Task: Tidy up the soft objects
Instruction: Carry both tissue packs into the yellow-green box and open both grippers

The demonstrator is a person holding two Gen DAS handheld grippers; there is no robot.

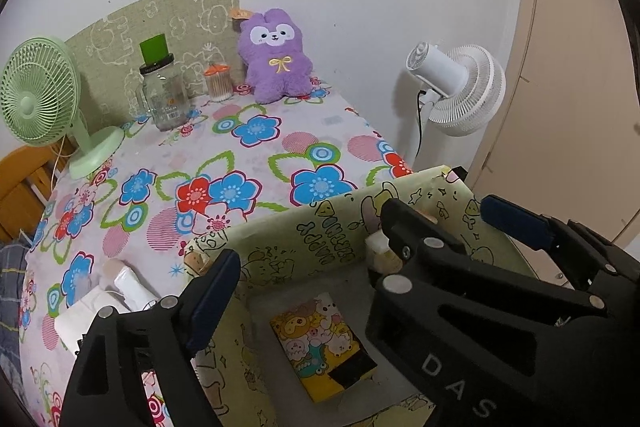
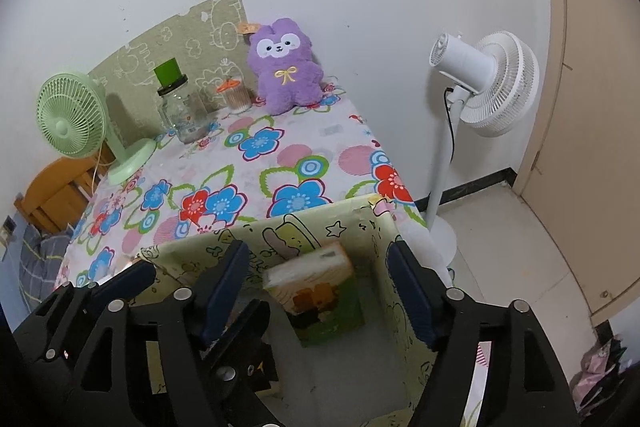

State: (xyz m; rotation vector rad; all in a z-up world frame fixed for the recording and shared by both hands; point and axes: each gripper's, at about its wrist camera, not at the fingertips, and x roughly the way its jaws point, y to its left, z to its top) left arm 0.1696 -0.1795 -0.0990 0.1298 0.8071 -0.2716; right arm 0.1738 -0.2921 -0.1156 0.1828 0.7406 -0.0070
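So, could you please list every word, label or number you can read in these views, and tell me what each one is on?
"DAS": white letters on the black body of a gripper; anything after them is cut off at the frame edge.
Bubble lettering on the inner wall of the green cartoon storage box: upside down, not legible.
Label on the glass jar: too small to read.
Orange tag by the purple plush: too small to read.
Cartoon packet in the box: no readable text.

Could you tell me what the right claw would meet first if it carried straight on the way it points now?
Most likely the packet inside the box, which lies between the open right claw fingers. Depth is unclear; the box's far wall comes next.
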